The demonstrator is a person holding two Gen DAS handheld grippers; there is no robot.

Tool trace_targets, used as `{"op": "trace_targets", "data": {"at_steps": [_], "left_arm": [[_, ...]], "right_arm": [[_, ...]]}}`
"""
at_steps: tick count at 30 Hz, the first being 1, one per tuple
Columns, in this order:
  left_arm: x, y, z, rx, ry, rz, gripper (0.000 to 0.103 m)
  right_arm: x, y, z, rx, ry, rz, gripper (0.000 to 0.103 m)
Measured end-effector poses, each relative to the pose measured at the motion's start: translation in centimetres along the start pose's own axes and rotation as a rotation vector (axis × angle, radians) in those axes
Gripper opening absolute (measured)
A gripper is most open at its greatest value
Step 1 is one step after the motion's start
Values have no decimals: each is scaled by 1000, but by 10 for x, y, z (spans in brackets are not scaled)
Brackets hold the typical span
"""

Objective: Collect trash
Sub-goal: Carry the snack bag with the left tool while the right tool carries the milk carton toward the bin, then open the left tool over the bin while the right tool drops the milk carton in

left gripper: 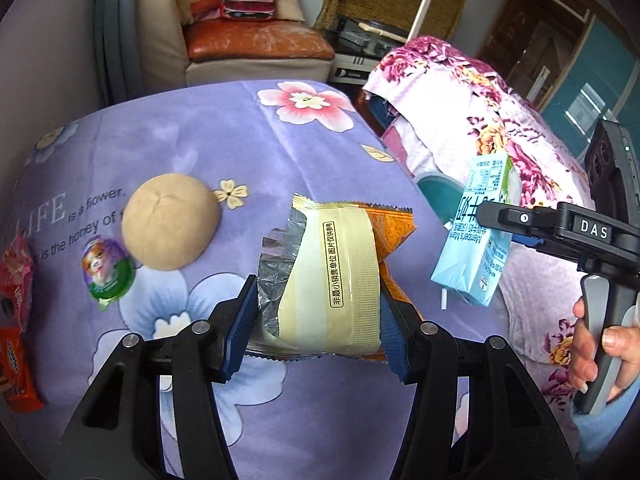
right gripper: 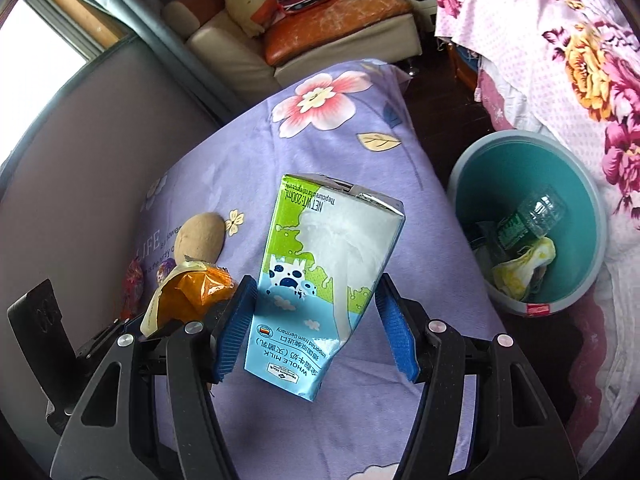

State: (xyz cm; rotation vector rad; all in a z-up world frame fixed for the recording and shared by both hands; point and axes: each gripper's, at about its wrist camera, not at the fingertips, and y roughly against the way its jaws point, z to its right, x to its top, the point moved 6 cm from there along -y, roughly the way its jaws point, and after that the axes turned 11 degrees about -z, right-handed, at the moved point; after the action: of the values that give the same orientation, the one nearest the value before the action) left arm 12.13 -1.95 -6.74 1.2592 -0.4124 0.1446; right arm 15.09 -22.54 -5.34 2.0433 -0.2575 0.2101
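My left gripper (left gripper: 318,324) is shut on a torn snack wrapper (left gripper: 336,280), cream and orange, held above the purple flowered cloth (left gripper: 224,140). The wrapper also shows in the right wrist view (right gripper: 192,296). My right gripper (right gripper: 316,320) is shut on a blue and green milk carton (right gripper: 320,272), held upside down above the cloth. The carton also shows in the left wrist view (left gripper: 476,236). A teal trash bin (right gripper: 592,200) stands on the floor to the right, holding a plastic bottle (right gripper: 532,216) and crumpled paper.
On the cloth lie a tan bun (left gripper: 170,226), a small jelly cup (left gripper: 106,270) and red and orange snack packs (left gripper: 16,320) at the left edge. A pink flowered bed (left gripper: 500,128) is on the right. A sofa (left gripper: 240,40) stands behind.
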Motion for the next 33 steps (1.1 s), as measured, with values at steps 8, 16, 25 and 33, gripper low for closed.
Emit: {"op": "trace_targets", "data": {"at_steps": [8,16,25,33], "left_arm": [[32,-26,61,1,-79,-29,57],[61,-52,108,3,-153,-59,57],[85,-94,149,-8,-211,-121,57],[101,-125,176,-11,-261,-161,57]], "right_arm": [[12,29,64,-5,-90,69,59],[25,54,115,-41,-141,135,59],[40,65,168,-79,-214,162,59],[45,67,205,-118,-264,173,59]]}}
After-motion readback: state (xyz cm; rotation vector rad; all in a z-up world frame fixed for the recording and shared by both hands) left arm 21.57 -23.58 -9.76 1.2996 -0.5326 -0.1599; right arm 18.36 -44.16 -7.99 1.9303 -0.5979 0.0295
